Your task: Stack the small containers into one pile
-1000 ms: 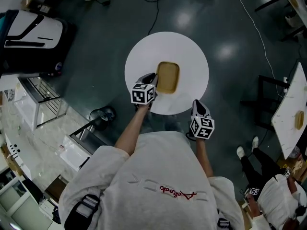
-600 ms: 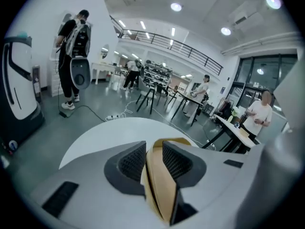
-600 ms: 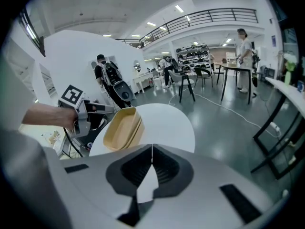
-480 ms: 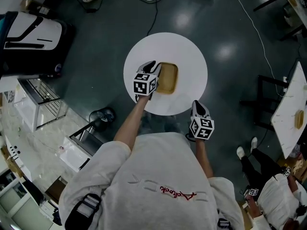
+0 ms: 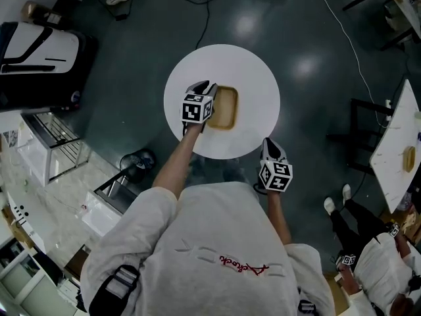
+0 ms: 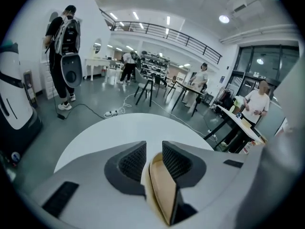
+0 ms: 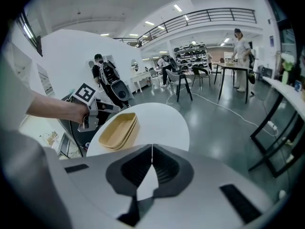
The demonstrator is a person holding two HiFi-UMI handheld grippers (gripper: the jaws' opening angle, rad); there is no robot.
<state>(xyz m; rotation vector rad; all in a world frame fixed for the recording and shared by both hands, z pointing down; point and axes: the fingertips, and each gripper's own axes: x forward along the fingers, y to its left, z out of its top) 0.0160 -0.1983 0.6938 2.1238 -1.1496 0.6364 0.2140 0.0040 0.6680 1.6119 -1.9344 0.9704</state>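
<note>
left gripper [image 6: 153, 150] jaws just been opening, now apart, side wall of tan container pile [image 5: 224, 106] between pads, close to right pad, not pinched. pile is two trays nested, sitting around middle of round white table [image 5: 253, 71], left gripper at its left edge. right gripper [image 7: 151, 152] jaws pressed together, nothing in them, hovering by table's near edge, well apart from pile. dark shiny floor [image 5: 316, 31] all round
</note>
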